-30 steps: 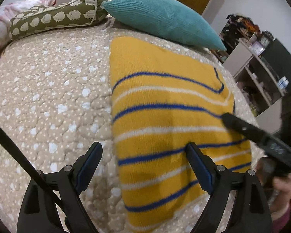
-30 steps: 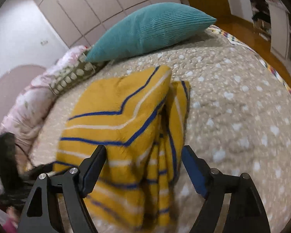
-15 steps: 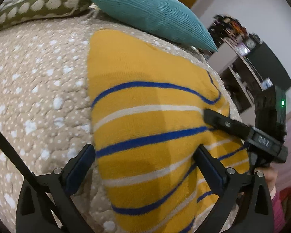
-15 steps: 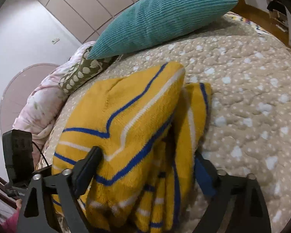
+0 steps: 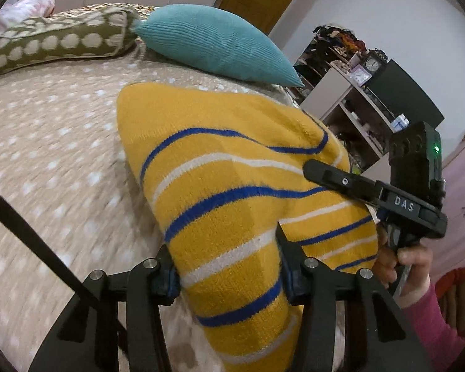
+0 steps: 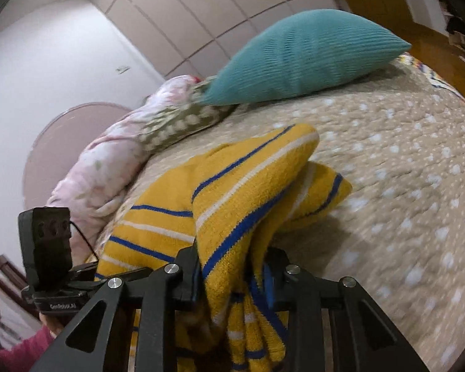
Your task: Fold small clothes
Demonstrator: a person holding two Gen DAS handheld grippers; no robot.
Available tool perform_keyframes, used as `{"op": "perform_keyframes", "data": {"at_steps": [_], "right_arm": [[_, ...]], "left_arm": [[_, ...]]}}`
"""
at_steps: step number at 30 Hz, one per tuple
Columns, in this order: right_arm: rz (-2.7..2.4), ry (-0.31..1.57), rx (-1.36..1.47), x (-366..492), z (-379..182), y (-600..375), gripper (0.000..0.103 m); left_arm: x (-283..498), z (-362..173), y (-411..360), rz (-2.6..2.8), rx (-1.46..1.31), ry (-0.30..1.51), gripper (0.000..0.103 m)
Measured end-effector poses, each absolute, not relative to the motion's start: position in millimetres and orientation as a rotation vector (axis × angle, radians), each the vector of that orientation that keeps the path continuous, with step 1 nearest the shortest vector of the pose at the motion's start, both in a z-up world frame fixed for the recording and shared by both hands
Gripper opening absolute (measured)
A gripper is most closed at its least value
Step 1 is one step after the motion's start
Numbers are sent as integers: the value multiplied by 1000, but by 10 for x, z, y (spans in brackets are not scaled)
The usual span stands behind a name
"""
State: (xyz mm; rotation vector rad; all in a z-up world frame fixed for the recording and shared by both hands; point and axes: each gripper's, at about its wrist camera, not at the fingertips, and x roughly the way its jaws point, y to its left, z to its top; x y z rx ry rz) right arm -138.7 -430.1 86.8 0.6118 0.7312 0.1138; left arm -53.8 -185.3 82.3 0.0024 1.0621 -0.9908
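Note:
A folded yellow knit sweater (image 5: pixel 226 192) with blue and white stripes lies on the beige dotted bedspread (image 5: pixel 46 155), its near end lifted. My left gripper (image 5: pixel 229 266) is shut on its near left part. My right gripper (image 6: pixel 232 276) is shut on the bunched near right edge of the sweater (image 6: pixel 232 186). The right gripper also shows at the sweater's right side in the left wrist view (image 5: pixel 372 192). The left gripper's body shows at the lower left of the right wrist view (image 6: pixel 51 257).
A teal cushion (image 5: pixel 214 43) and an olive dotted bolster (image 5: pixel 62 40) lie at the head of the bed, with a pink floral quilt (image 6: pixel 102 167) beside them. Shelves with clutter (image 5: pixel 356 93) stand to the right of the bed.
Both grippers went from open around the sweater's near edge to shut on it. The near end of the sweater has risen off the bedspread and bunched up.

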Motion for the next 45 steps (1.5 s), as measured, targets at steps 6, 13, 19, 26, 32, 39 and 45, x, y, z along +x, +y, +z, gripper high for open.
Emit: {"op": "perform_keyframes", "data": {"at_steps": [6, 13, 19, 26, 32, 39, 45], "right_arm": [[181, 830, 551, -1605, 797, -3701, 43], [-20, 932, 345, -1815, 684, -3384, 63], [-50, 832, 172, -2126, 1111, -3030, 63], [-57, 904, 92, -2175, 765, -2785, 49], [-109, 949, 101, -2206, 623, -2800, 49], [-142, 891, 97, -2309, 941, -2704, 65], [-191, 844, 94, -2288, 1090, -2598, 75]], "left_arm": [[-968, 569, -1421, -845, 148, 1122, 63], [-1100, 482, -1308, -670, 171, 1075, 84], [-1221, 606, -1179, -584, 154, 1019, 84], [-1348, 706, -1154, -506, 183, 954, 84], [-1415, 769, -1093, -474, 206, 913, 84], [-1450, 849, -1034, -455, 190, 878, 84], [-1451, 867, -1003, -443, 174, 875, 84]]}}
